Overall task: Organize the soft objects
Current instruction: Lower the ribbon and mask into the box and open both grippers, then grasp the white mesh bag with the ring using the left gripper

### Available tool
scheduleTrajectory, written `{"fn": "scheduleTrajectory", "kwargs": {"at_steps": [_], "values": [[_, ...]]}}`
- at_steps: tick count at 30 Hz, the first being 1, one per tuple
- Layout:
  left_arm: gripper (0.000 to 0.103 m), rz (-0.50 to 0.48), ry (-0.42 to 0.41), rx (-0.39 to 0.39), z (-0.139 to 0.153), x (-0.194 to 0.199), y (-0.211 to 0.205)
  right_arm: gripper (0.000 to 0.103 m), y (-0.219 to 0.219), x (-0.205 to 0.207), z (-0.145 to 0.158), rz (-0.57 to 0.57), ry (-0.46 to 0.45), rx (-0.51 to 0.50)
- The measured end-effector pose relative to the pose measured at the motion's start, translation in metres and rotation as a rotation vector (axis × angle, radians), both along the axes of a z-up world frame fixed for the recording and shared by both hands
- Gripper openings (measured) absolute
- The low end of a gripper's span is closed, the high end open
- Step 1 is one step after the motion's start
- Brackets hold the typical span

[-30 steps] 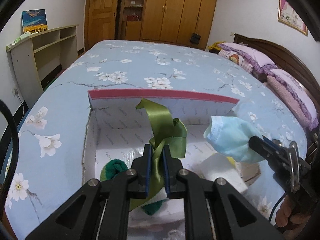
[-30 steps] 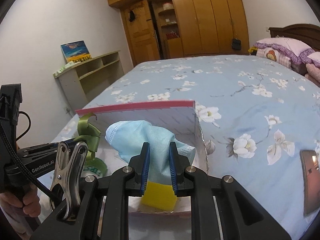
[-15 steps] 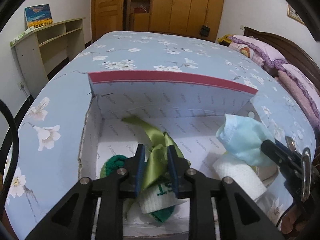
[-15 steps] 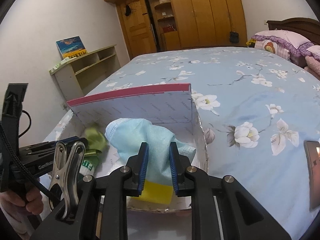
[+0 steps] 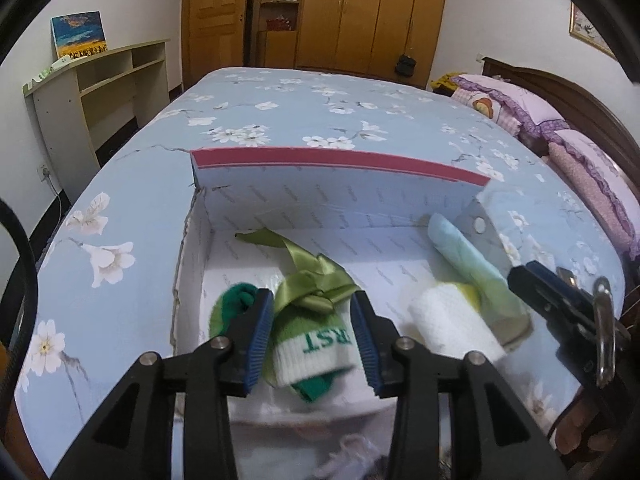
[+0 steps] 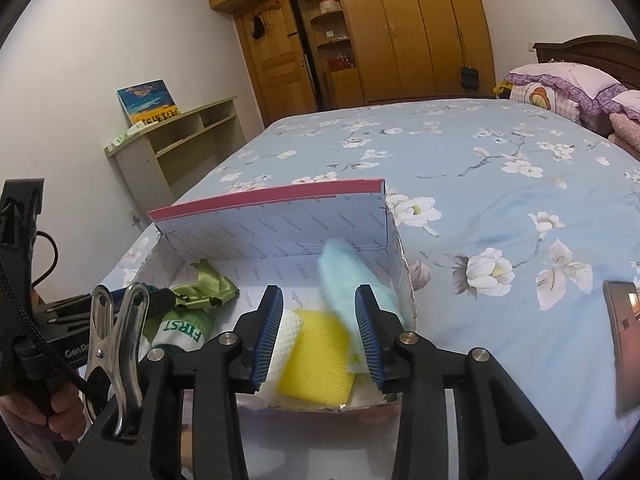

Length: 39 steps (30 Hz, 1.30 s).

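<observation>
In the left wrist view, our left claw (image 5: 312,336) hangs over the open box (image 5: 340,204) on the bed (image 5: 280,120). Its jaws are opening, and the green ribbon (image 5: 316,280) lies between them without any pad pressing on it; it rests on the sock (image 5: 316,344) at the box floor. We think the ribbon is let go here because the box is the place where the soft things are collected. Further right lie a white cloth (image 5: 452,324) and the blue mask (image 5: 464,256), which leans on the right wall of the box.

In the right wrist view, our right claw (image 6: 318,332) is also opening above the same box (image 6: 280,236). The mask (image 6: 344,268) looks blurred, and we judge it is dropping free between the pads onto the yellow sponge (image 6: 316,356). The raised lid stands behind, so things cannot slide out over the back. The left claw (image 6: 160,300) is at the left edge, near the ribbon (image 6: 204,288).
</observation>
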<state>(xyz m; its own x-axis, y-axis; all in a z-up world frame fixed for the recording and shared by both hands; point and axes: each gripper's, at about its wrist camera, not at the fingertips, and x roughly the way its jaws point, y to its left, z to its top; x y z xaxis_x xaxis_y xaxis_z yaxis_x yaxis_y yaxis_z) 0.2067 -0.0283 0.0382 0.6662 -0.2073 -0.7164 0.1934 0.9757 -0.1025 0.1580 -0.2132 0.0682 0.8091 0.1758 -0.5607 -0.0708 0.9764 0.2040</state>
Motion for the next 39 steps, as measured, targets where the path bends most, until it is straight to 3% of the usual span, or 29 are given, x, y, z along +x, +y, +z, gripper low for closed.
{"fn": "scheduleTrajectory", "kwargs": {"at_steps": [3, 20, 30, 39], "values": [[0.042, -0.015, -0.007, -0.006, 0.005, -0.009, -0.001, 0.045, 0.001, -0.007, 0.006, 0.005, -0.006, 0.000], [0.044, -0.048, 0.020, -0.013, 0.011, -0.056, 0.004, 0.045, 0.007, -0.045, 0.006, 0.048, 0.034, 0.029], [0.044, -0.103, 0.077, 0.008, -0.010, -0.073, -0.005, 0.045, 0.007, -0.073, -0.001, 0.061, 0.073, 0.029], [0.045, -0.094, 0.128, 0.030, -0.032, -0.073, -0.008, 0.045, 0.010, -0.093, -0.012, 0.079, 0.123, 0.020]]}}
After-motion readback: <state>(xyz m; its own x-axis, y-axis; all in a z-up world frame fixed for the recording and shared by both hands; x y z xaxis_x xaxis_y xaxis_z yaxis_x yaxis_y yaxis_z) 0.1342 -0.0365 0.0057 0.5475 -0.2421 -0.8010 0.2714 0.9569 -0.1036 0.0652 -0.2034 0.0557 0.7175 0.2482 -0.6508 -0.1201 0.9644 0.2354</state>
